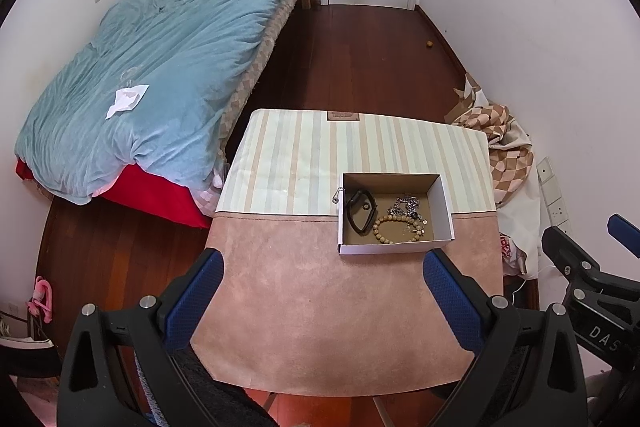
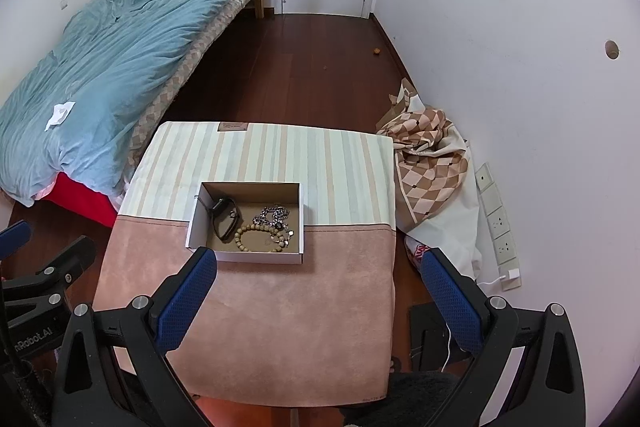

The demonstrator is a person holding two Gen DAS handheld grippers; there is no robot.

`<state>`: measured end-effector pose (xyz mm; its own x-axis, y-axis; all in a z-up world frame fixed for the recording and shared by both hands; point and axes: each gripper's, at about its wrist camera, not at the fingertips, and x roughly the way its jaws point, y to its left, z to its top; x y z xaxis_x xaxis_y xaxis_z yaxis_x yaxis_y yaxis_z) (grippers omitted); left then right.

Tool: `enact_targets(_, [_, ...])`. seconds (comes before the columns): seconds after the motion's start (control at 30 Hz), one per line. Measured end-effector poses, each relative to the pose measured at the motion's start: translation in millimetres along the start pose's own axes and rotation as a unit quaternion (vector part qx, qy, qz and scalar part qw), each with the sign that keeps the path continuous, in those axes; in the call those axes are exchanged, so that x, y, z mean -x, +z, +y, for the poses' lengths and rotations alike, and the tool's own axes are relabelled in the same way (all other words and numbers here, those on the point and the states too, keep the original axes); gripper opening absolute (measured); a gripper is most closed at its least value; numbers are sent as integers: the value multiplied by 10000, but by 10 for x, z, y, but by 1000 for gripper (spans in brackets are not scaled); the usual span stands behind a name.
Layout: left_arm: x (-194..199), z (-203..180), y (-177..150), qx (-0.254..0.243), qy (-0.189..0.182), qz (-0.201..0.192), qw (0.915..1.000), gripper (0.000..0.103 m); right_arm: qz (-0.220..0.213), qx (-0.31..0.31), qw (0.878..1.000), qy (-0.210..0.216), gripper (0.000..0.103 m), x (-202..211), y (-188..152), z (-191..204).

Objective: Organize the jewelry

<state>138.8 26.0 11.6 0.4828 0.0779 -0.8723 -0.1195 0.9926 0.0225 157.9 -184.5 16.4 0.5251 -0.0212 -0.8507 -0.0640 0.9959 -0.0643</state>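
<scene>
Both grippers, left gripper (image 1: 322, 303) and right gripper (image 2: 318, 301), hang over the table's (image 1: 320, 307) near edge, fingers spread wide, gripping nothing. Jewelry sits in the white box (image 1: 446, 205) toward the right edge: wooden bead bracelet (image 1: 394, 227), silver chain (image 1: 406, 205), black band (image 1: 360, 211). Looks nearly done; a small metal piece (image 1: 338, 195) remains just outside the box's left wall.

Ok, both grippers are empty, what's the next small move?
Probably bring the left gripper forward to the small silver piece lying just outside the box's left wall. The bracelet, chain and black band are already inside, and both jaws stand open.
</scene>
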Motion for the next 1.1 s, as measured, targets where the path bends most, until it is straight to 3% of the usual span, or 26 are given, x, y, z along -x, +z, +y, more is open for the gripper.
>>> enact_targets(1.1, [13,-15,1,55,-28,41,10000,102,35,17,10000,16,103,22,-32,-18])
